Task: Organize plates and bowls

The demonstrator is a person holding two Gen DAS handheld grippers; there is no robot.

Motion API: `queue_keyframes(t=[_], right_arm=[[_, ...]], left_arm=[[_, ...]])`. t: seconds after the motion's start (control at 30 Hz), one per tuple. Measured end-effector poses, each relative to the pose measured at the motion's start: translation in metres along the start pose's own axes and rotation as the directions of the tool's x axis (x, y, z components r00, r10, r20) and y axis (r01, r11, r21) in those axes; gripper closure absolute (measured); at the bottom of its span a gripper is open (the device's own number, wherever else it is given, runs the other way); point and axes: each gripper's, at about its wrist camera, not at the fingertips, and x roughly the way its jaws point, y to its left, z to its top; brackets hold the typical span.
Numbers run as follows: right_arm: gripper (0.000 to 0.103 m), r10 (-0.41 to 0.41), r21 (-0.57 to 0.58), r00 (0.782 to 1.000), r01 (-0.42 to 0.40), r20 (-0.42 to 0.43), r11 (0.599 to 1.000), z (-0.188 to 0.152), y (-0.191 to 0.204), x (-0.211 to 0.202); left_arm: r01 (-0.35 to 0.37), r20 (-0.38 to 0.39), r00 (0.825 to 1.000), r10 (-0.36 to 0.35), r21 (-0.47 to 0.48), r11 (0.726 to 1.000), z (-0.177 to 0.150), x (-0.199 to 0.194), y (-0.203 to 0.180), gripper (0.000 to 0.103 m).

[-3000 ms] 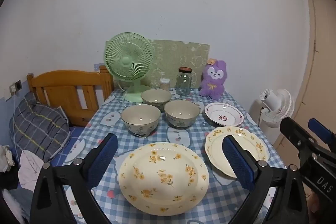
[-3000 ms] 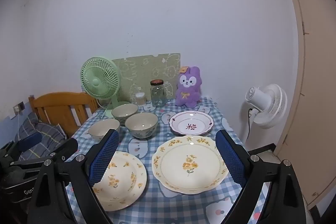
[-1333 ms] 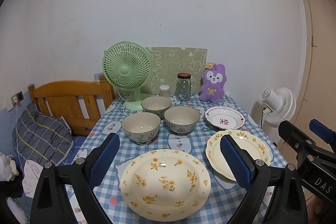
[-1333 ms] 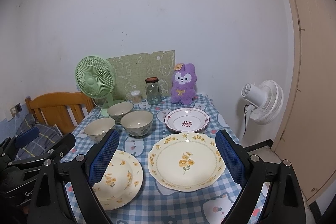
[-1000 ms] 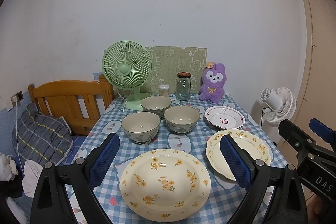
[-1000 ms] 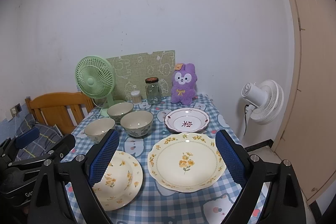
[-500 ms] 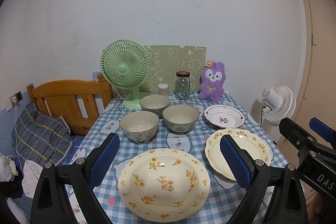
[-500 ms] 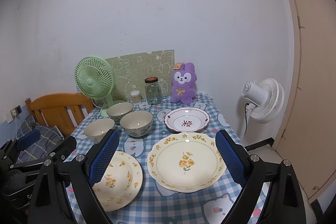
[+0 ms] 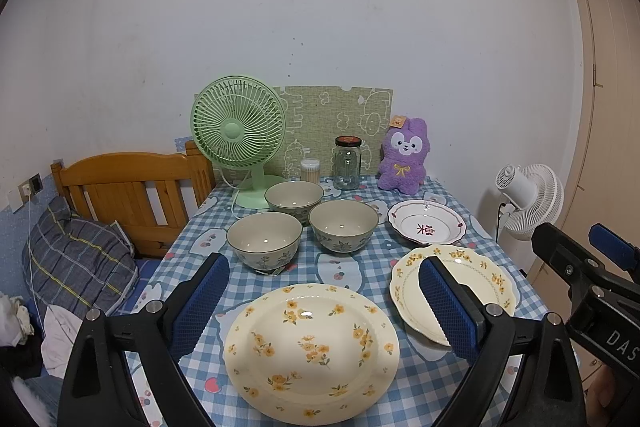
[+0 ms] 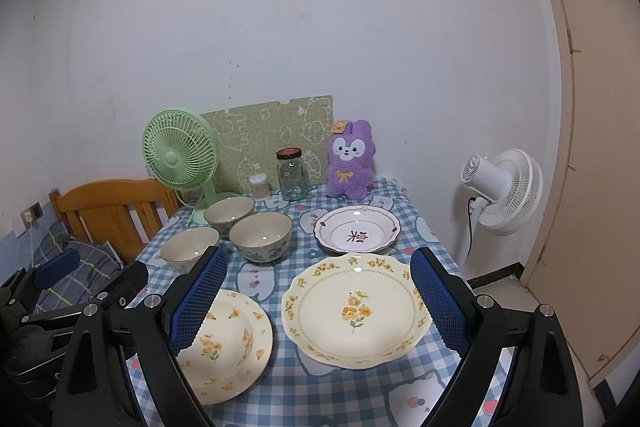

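Nothing stacked yet; three plates (image 10: pixel 356 311), three bowls (image 9: pixel 344 225) spread on counter (image 9: pixel 344 267); left tongs (image 9: pixel 320 303), right tongs (image 10: pixel 316 295) wide, empty.

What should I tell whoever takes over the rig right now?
Left tool open, empty, above the big yellow-flower plate. Right tool open, empty, above the scalloped yellow plate. Red-trimmed plate lies behind it; three bowls sit apart near the green fan. Nothing stacked yet. Left: gather the plates into one stack and nest the bowls.
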Motion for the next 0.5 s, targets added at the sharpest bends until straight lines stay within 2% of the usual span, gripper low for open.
queue_keyframes(t=[0.5], right_arm=[[0.008,0.003,0.004,1.000,-0.003,-0.001,1.000,0.002,-0.001,0.004]], left_arm=[[0.011,-0.009,1.000,-0.011,0.013,1.000,0.003,0.012,-0.011,0.007]])
